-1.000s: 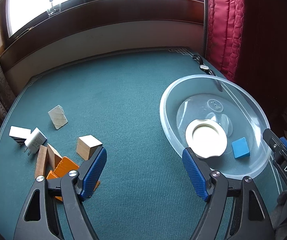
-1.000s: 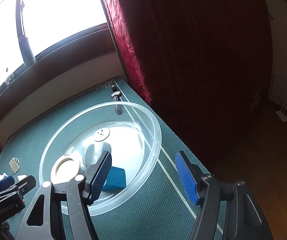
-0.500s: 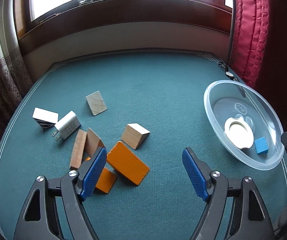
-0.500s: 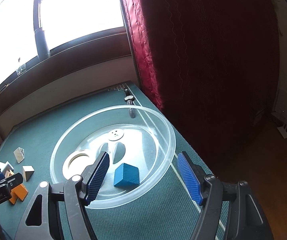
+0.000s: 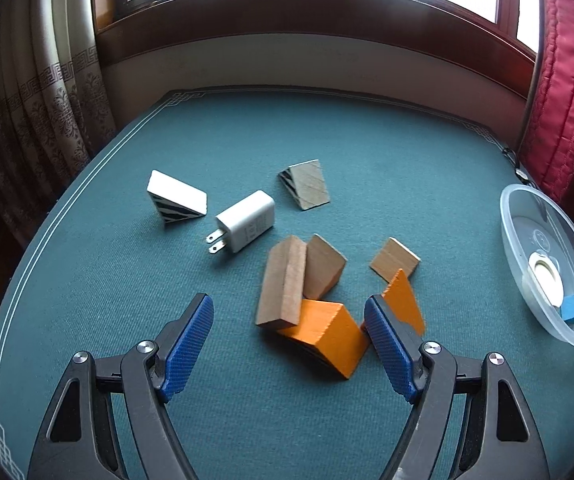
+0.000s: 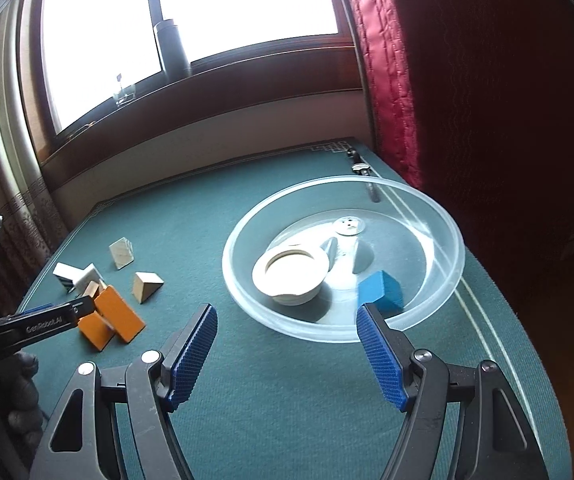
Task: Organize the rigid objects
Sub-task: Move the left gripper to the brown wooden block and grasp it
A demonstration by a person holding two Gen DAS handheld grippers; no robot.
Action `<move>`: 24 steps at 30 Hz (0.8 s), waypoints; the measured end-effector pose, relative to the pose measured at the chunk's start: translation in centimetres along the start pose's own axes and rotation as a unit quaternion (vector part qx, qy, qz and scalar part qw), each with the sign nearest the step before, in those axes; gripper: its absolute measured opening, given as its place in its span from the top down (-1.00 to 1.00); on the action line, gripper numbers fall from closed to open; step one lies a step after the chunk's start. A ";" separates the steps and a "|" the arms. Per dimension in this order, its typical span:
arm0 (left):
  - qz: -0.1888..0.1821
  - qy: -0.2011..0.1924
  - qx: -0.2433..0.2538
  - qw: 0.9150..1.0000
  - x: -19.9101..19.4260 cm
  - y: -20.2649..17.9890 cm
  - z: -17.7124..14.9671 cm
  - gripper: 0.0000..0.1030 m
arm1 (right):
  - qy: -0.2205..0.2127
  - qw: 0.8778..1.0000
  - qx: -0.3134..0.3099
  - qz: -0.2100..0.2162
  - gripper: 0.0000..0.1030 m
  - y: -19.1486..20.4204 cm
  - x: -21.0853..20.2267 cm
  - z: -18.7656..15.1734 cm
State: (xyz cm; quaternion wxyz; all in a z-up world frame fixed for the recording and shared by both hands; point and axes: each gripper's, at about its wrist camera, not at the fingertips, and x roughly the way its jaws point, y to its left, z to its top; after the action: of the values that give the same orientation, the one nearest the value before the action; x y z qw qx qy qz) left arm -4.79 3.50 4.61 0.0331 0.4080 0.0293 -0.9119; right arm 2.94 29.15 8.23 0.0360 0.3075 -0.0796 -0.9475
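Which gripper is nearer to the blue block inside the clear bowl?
Right. The right gripper hovers at the bowl's near rim beside the blue block; the left gripper is over the wooden blocks.

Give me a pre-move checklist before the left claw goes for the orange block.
1. Left claw open and empty: ok.
2. Orange block between and ahead of its fingers: ok.
3. Orange block free to lift: not ok, brown block leans on it.
4. Clear bowl has room: ok; only blue cube and white ring inside.
5. Right claw empty, away from the pile: ok.
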 end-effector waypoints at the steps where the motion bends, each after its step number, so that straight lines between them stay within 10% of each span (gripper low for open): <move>1: 0.002 0.001 -0.005 1.000 0.1 0.5 0.0 -0.53 | 0.003 1.000 -0.005 0.005 -0.47 0.4 0.0 -0.2; 16: -0.020 0.030 -0.022 0.999 3.4 2.6 1.0 -0.50 | 0.043 0.998 -0.027 0.035 -0.47 3.4 1.2 -2.0; 24: -0.030 0.031 -0.024 0.999 4.8 2.7 1.0 0.03 | 0.061 0.997 -0.019 0.040 -0.47 3.6 2.0 -2.2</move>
State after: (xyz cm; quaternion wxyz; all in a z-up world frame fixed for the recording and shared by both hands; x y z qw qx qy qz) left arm -8.55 0.60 1.63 0.0147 0.4343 0.0640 -0.8984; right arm 2.74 25.08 5.95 0.0849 0.3609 -0.0720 -0.9259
